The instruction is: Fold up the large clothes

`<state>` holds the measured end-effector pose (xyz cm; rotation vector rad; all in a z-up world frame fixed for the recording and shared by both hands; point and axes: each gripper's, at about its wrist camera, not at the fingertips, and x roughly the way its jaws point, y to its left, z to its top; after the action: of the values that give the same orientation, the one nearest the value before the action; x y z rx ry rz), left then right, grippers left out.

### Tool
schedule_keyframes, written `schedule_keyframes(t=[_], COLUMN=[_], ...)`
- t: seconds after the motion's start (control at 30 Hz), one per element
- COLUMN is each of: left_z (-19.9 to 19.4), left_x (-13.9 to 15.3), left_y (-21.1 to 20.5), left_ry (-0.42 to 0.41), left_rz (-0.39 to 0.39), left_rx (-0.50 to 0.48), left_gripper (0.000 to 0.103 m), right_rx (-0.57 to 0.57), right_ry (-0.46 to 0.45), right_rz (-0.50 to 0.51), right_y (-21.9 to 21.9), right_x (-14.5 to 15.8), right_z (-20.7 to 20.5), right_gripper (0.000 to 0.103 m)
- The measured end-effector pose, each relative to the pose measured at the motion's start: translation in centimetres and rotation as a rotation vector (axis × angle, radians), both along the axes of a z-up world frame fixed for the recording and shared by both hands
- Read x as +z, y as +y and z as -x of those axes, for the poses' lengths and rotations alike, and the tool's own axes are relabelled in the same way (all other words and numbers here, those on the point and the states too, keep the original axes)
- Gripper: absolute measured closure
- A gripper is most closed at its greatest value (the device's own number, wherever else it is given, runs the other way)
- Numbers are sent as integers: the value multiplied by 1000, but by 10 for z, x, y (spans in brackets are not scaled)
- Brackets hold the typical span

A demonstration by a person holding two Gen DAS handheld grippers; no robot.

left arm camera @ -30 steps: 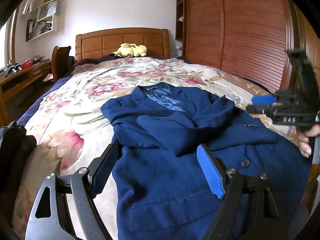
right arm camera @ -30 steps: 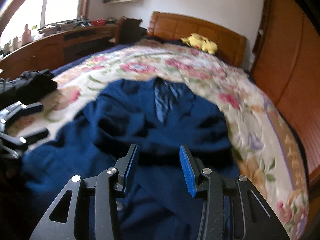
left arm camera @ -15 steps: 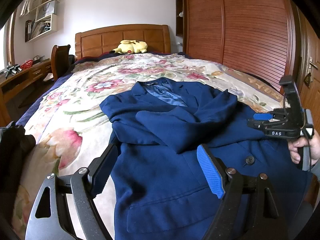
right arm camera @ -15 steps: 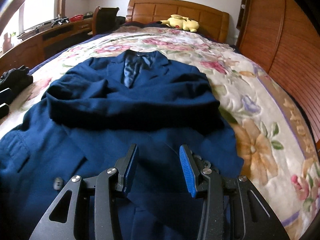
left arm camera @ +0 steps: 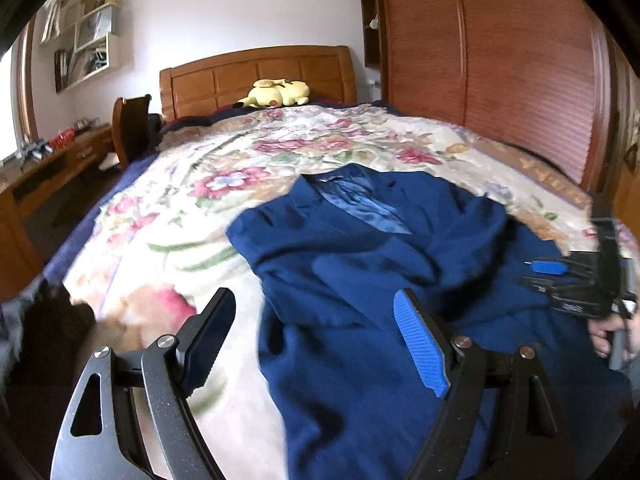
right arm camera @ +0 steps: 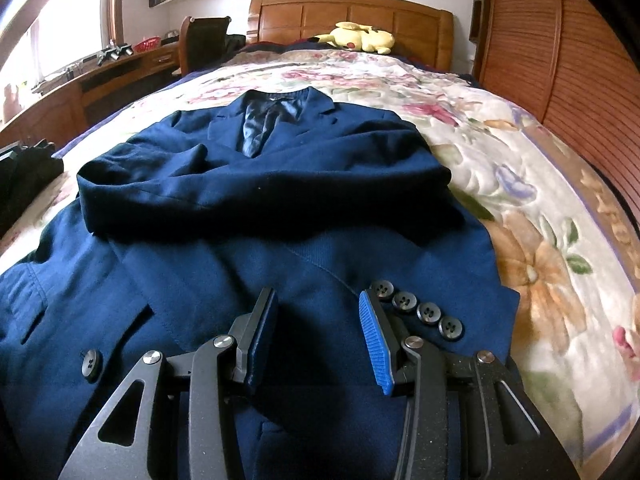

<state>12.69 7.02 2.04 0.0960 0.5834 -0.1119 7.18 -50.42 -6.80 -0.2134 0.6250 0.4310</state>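
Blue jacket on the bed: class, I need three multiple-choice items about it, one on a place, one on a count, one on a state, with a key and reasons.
1. Where does the yellow plush toy lie?
A. by the headboard
B. on the jacket
C. on the desk

2. How many dark buttons sit in a row on the sleeve cuff of the blue jacket?
A. two
B. four
C. six

3. How do the sleeves lie?
A. spread out to the sides
C. hanging off the bed
B. folded across the chest

Key: 1 A, the toy rests at the far end against the wooden headboard. 2 B, four buttons show beside the right gripper, whose fingers are apart. 3 B, both sleeves cross the front.
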Motion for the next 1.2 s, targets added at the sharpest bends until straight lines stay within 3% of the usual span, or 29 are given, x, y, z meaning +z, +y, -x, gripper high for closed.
schedule_keyframes(t=[0.23,0.47,0.6,0.73,0.77,0.83,0.87,0.9,0.93,1.03,1.2], left_z=[-56,-103,-104,-98,-97,-93,-90,-87,-81,-64,-16], left_x=[-4,-39,-51,-56,-57,-60,-62,-62,-60,-50,-16], left_y=[-15,-38,-50,-52,-53,-56,-56,-57,-59,-60,-50], left_ry=[66,220,256,297,305,330,346,348,344,299,161], left_rz=[-47,-54,-118,-104,-102,-84,-66,-62,-64,-71,-55], left_rx=[-3,-9,-16,-31,-36,-59,-76,-84,-95,-93,-57], left_gripper=[21,21,21,21,23,48,54,71,82,93,94], right_rx=[0,6,9,12,12,12,13,13,12,11,9], right_ry=[-15,-9,-6,-5,-6,-5,-1,2,6,10,23], right_rz=[7,2,-7,-13,-15,-17,-17,-18,-18,-19,-18], right_y=[1,1,0,0,0,0,0,0,0,1,2], right_x=[-2,-3,-3,-3,-3,-3,-4,-4,-4,-4,-5], right_z=[3,4,4,4,4,3,3,2,1,1,-3], right_gripper=[59,59,59,59,59,59,59,59,59,59,59])
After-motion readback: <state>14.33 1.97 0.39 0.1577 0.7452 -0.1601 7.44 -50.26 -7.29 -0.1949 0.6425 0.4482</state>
